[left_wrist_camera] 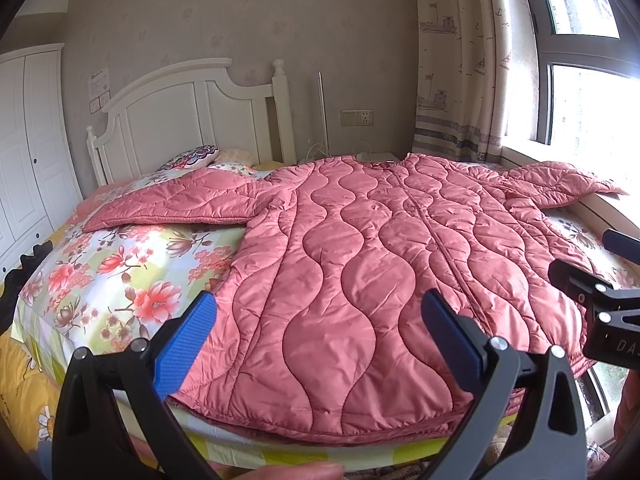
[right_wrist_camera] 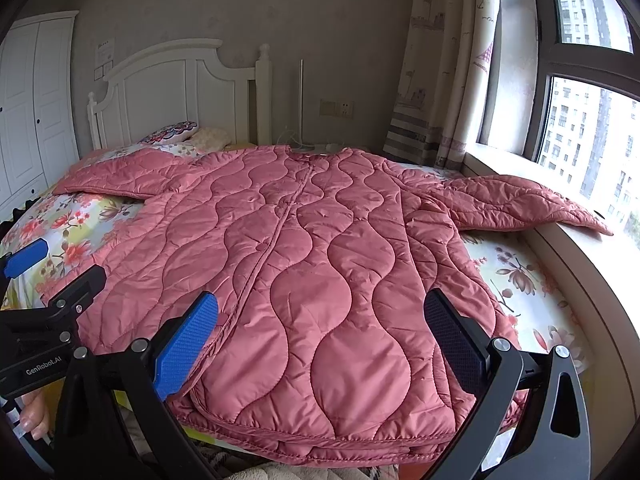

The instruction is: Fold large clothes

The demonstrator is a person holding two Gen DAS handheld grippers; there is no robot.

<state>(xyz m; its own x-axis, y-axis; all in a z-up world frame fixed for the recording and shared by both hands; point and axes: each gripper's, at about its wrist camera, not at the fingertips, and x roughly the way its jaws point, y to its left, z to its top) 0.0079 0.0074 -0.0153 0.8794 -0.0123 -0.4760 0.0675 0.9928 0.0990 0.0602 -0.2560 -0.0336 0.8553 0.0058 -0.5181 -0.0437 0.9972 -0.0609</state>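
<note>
Pink quilted coat (left_wrist_camera: 360,272) lies spread flat, front up, across the bed (left_wrist_camera: 120,272), looking soft, puffy and slippery, best pinched at hem corners or sleeve cuffs by the left tool (left_wrist_camera: 320,340) and right tool (right_wrist_camera: 320,340), both wide open and empty.

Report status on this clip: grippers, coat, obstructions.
Left gripper open, right gripper open, both empty. Pink quilted coat spread flat on bed, unfolded. One sleeve draped on windowsill.
</note>
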